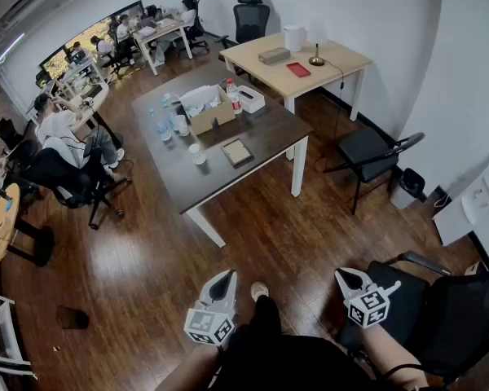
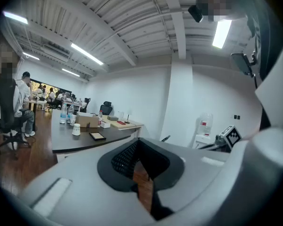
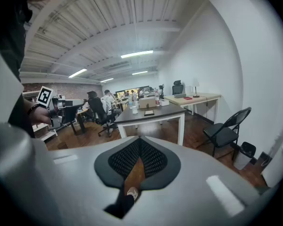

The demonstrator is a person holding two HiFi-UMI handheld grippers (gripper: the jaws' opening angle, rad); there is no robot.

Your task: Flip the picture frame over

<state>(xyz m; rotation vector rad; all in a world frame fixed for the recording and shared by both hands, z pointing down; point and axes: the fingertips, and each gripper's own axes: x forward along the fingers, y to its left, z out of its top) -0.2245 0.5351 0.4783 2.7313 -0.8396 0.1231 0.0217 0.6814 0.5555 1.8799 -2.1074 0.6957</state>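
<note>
Plainly, the picture frame lay flat on the dark table, beside a paper cup and just in front of a cardboard box. Well short of that table, the left gripper and right gripper were both closed and empty. The sound move seemed to be walking up first, then opening one gripper for a frame edge.

picture frame face too small to tell, chair cut off

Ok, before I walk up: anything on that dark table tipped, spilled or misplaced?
Nothing stands out. The picture frame lies flat near the dark table's edge; the paper cup beside it stands upright, and no spill shows. The left hand-held gripper and right hand-held gripper are shut, empty.
</note>
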